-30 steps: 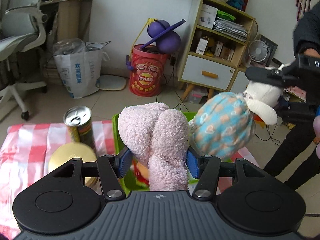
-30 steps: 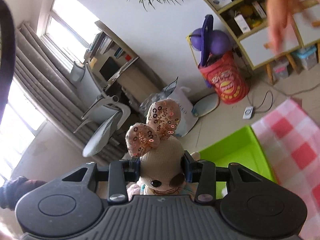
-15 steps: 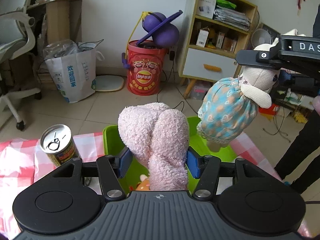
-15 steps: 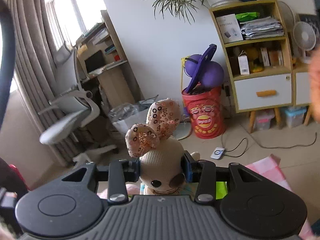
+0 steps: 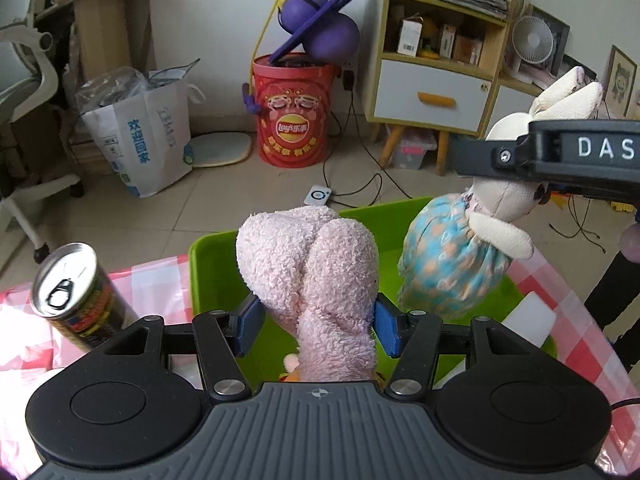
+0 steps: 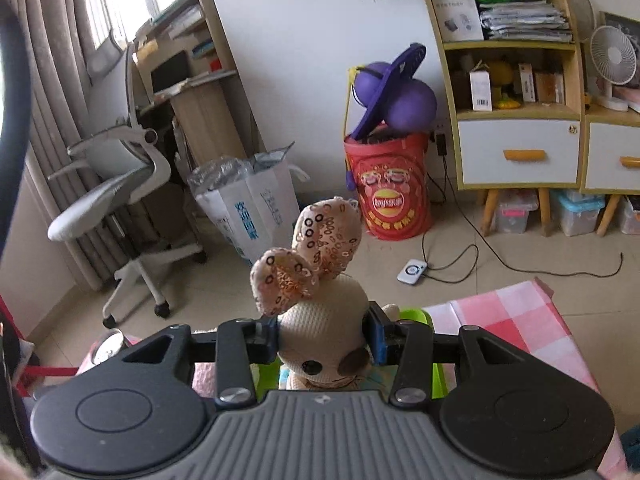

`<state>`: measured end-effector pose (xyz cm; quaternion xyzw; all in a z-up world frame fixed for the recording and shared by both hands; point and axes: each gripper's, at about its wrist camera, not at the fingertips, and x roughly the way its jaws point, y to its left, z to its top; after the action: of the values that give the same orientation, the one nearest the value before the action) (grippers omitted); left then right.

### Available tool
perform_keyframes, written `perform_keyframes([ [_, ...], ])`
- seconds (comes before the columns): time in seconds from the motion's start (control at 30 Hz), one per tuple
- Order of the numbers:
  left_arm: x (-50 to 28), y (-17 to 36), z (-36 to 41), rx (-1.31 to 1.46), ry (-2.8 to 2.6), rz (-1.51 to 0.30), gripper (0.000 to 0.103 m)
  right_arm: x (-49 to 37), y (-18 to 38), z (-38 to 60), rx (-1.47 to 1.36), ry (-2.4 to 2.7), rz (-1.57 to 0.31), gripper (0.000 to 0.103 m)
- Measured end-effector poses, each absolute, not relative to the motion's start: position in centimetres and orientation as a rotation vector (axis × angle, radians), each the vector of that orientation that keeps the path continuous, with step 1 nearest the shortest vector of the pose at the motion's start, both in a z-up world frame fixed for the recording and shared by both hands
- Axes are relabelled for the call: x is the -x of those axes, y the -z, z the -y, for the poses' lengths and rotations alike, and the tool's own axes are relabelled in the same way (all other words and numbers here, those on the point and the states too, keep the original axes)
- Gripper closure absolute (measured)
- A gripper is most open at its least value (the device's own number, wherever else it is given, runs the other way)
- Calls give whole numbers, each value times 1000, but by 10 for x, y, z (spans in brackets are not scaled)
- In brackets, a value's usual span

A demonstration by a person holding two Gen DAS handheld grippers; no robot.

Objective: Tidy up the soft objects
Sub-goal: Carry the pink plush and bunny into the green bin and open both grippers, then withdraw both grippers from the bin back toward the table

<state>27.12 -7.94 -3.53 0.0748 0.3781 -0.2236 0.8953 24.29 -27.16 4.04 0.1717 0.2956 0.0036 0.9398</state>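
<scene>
My left gripper (image 5: 316, 324) is clamped on a fuzzy pink plush toy (image 5: 310, 276), held up over the lime green bin (image 5: 208, 268). My right gripper (image 6: 322, 338) is pinched tight on the head of a cream bunny doll (image 6: 320, 320); its blue dress hangs above the bin at 2 o'clock from the pink one. A drink can (image 5: 74, 290) stands at 9 o'clock on the pink checkered cloth (image 5: 560, 300).

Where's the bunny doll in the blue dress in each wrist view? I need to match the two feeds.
Left wrist: the bunny doll hangs at right, over the green bin, its head clamped by the right gripper.
Right wrist: the doll's head sits bottom centre between the fingers, sequined ears up.
Shared landmark: the red Lay's bucket.
</scene>
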Motion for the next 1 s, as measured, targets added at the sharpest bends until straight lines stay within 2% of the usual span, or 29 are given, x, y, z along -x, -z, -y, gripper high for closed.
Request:
perform_keyframes([
  [0.17, -276, 42, 82, -132, 469, -789, 45, -245, -29, 274, -349, -7, -635, 83],
  [0.27, -277, 44, 83, -128, 470, -783, 40, -245, -25, 276, -368, -25, -644, 80],
  [0.3, -277, 44, 84, -131, 463, -779, 32, -246, -25, 277, -375, -31, -650, 74],
  [0.33, -275, 43, 84, -132, 464, -770, 26, -246, -25, 277, -377, -30, -653, 61],
  [0.4, -272, 41, 83, -129, 472, -756, 22, -244, -29, 279, -382, -18, -636, 46],
  [0.6, -263, 29, 83, -131, 468, -727, 14, -234, -40, 286, -404, -27, -621, 45],
  [1.0, -228, 1, 80, -123, 482, -708, 8, -198, -64, 291, -406, -36, -636, 45],
])
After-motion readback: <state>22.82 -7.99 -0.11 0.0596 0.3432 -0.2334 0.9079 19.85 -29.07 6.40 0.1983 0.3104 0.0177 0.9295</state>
